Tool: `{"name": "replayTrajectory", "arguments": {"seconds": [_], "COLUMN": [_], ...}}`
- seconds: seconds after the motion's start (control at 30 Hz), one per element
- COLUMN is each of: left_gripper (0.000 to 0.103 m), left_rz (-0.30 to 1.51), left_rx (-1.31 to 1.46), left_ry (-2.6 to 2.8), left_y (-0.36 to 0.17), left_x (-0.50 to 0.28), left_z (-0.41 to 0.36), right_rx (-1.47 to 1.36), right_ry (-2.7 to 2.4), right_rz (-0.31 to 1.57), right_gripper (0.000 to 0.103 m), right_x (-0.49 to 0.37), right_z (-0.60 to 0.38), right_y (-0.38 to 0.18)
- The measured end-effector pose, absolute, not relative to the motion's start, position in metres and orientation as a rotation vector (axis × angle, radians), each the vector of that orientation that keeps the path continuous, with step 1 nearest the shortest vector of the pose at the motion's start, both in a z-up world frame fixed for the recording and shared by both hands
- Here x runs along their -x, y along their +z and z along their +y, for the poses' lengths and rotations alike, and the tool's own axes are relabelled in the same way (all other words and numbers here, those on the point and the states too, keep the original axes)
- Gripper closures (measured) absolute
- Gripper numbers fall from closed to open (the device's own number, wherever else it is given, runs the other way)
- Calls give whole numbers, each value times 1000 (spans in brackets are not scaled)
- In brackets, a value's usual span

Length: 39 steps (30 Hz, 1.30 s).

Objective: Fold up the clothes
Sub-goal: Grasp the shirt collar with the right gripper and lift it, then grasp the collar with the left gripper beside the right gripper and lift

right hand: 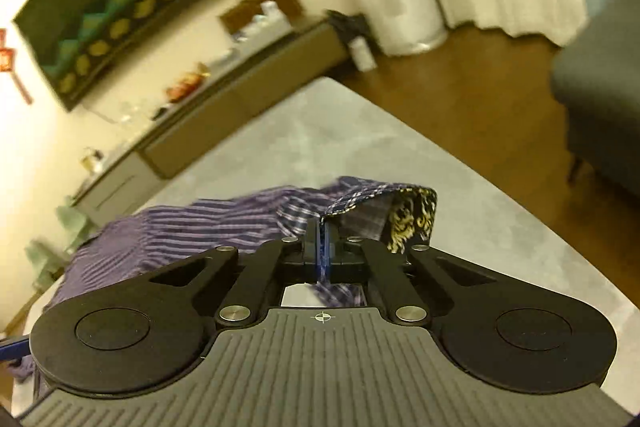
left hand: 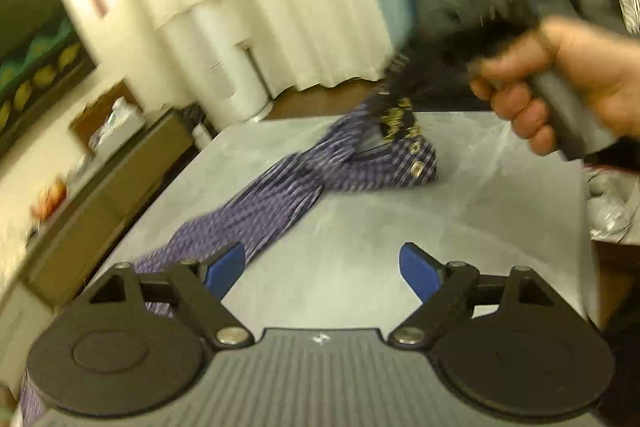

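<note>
A purple striped shirt (left hand: 280,187) lies stretched on the grey table (left hand: 460,219), its long axis running from the near left corner toward the far middle, where the collar end with snap buttons is bunched and lifted. The right gripper (right hand: 322,227) has its jaws pressed together on the edge of the collar fabric — the patterned lining folds over just to the right of the fingers. In the left wrist view the person's right hand (left hand: 560,87) grips that tool's handle above the collar, blurred. The left gripper (left hand: 322,267) is spread wide with nothing between its blue pads (left hand: 416,271); the cloth's near end passes just left of and under its left finger. To the right of the shirt the tabletop is bare as far as its edge — wooden floor (right hand: 460,95) beyond, a grey sofa (right hand: 600,99) further right, a low cabinet (right hand: 224,131) along the left wall.
</note>
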State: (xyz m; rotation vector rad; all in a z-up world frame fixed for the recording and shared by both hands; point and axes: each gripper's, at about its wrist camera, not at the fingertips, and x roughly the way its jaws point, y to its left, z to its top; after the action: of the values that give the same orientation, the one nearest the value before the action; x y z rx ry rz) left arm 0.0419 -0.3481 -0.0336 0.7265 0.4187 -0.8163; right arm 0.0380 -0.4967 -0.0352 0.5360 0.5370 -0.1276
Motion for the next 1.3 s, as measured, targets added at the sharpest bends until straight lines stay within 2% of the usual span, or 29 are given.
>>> {"name": "replayTrajectory", "arguments": {"seconds": [0.1, 0.43, 0.6, 0.73, 0.93, 0.97, 1.07, 1.1, 1.17, 1.27, 1.3], "left_gripper": [16, 13, 11, 1, 2, 10, 58, 99, 96, 98, 98], "left_rz": [398, 166, -3, -3, -40, -52, -51, -29, 19, 49, 53], "left_rx": [-786, -847, -897, -860, -849, -867, -883, -882, -856, -813, -795], "left_ry": [-828, -784, -667, -627, -632, -622, -592, -591, -593, -578, -569], "left_y": [-65, -112, -131, -132, -132, -133, -134, -133, -128, -117, -112], "left_x": [-49, -40, -26, -27, -19, -17, -22, -27, -38, -48, -52], "left_z": [-389, -476, -486, -483, -480, -479, -473, -470, -460, -439, -430], "right_rx": [-507, -644, -646, -656, -671, -669, -659, -660, -674, -667, -672], "right_ry": [-128, 40, 103, 141, 231, 243, 284, 308, 379, 408, 399], "right_rz": [529, 464, 463, 473, 471, 473, 479, 477, 464, 414, 389], "right_gripper": [103, 103, 103, 103, 103, 103, 101, 102, 101, 92, 83], "right_x": [-35, -6, 5, 9, 13, 15, 17, 19, 22, 31, 35], "right_z": [-501, -520, -522, -522, -515, -516, -516, -515, -513, -510, -511], "right_y": [-32, -18, -17, -20, -13, -13, -11, -10, -9, -1, 2]}}
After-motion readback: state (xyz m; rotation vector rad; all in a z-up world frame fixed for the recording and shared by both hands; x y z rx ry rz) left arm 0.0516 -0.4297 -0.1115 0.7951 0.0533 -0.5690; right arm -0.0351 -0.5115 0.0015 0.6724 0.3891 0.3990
